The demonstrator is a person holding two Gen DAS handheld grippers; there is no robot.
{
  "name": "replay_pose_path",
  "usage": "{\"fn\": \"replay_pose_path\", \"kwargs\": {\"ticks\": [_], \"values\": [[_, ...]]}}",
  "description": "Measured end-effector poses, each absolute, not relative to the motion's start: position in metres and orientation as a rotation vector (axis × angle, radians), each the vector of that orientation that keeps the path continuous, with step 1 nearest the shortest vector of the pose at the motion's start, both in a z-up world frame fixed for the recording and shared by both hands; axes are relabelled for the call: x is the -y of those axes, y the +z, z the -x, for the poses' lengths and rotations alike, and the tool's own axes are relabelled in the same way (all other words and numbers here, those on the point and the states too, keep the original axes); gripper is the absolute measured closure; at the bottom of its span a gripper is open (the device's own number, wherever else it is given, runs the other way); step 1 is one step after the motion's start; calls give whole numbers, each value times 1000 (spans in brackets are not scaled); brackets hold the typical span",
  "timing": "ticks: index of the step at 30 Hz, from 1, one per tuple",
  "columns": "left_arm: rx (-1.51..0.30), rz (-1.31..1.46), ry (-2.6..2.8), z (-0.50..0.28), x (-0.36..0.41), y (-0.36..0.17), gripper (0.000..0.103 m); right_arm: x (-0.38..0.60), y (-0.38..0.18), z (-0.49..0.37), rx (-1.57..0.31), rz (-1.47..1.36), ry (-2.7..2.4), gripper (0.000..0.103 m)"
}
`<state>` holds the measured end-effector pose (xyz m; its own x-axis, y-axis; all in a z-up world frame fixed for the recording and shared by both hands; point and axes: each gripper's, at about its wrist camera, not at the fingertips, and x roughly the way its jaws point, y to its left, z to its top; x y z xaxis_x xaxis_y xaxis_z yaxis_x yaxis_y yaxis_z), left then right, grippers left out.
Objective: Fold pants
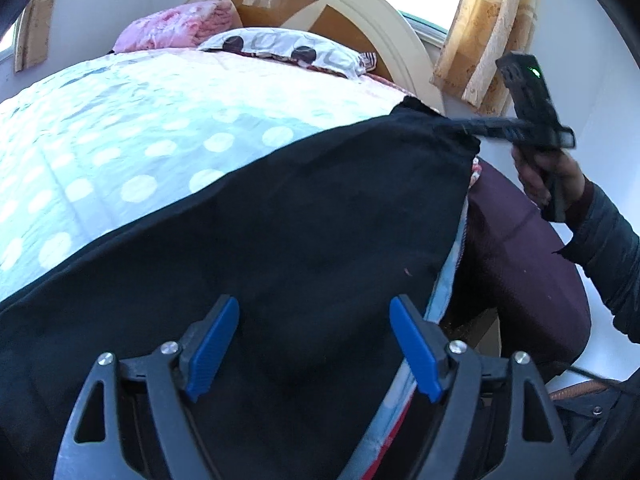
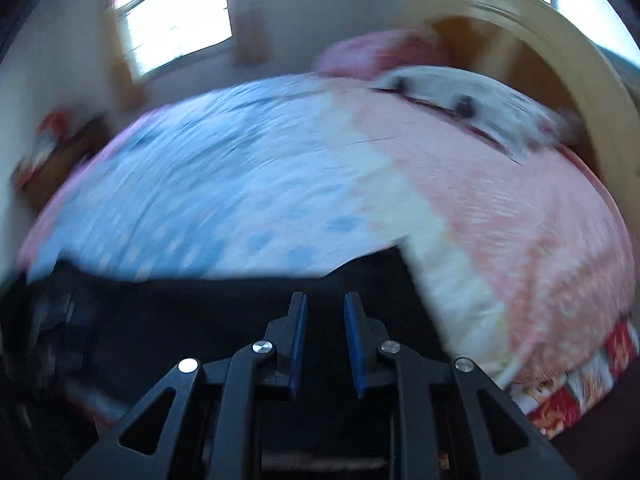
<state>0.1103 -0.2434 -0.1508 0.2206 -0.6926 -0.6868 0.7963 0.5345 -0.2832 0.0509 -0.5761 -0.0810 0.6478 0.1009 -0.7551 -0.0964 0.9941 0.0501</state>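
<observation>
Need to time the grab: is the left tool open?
Open: left tool blue pads spread wide above black pants, gripping nothing.

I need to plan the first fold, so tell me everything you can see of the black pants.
The black pants look like soft, matte dark fabric, spread mostly flat along the near side of the bed, over the dotted bedspread. One far end reaches the bed's edge, where the right gripper meets it; whether it grips is unclear. The left gripper hovers open above the cloth. Waistband and legs cannot be told apart.
</observation>
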Motion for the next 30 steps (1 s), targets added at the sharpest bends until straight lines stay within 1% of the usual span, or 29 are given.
{"fn": "replay_pose_path", "kwargs": {"ticks": [3,5,6,7,8,9,11,15,16,17,18,19,20,21,25,28,30], "values": [[-871,-125,-1057,-111,250,-146,22,566,-88,-45,-885,41,149,82],[-871,-127,-1068,-111,254,-144,22,580,-80,-46,-862,-23,122,82],[-872,-129,-1072,-110,256,-143,22,595,-73,-46,-831,-101,124,79],[-875,-134,-1077,-109,258,-144,22,614,-67,-46,-803,-203,123,73],[-879,-141,-1077,-109,260,-145,22,627,-65,-48,-793,-268,106,57],[-880,-148,-1075,-109,261,-146,22,645,-62,-50,-780,-349,63,47],[-876,-157,-1074,-109,261,-147,22,669,-62,-57,-785,-434,12,47],[-875,-145,-1066,-111,259,-148,22,690,-93,-90,-952,-553,75,47],[-875,-144,-1064,-112,259,-148,22,690,-99,-94,-959,-567,89,49],[-874,-143,-1063,-112,259,-148,22,690,-98,-95,-950,-555,87,66],[-874,-145,-1061,-112,259,-149,22,687,-98,-96,-957,-549,101,78],[-872,-148,-1060,-112,259,-149,22,684,-96,-95,-948,-538,105,80],[-871,-149,-1061,-112,259,-150,22,681,-92,-93,-932,-524,106,89],[-870,-148,-1061,-112,258,-150,22,676,-86,-89,-908,-505,102,90],[-866,-149,-1060,-112,261,-150,19,662,-71,-76,-836,-459,105,91],[-862,-160,-1054,-111,264,-148,19,666,-87,-79,-899,-442,35,87],[-857,-155,-1045,-110,261,-144,19,682,-97,-76,-902,-514,12,68]]}}
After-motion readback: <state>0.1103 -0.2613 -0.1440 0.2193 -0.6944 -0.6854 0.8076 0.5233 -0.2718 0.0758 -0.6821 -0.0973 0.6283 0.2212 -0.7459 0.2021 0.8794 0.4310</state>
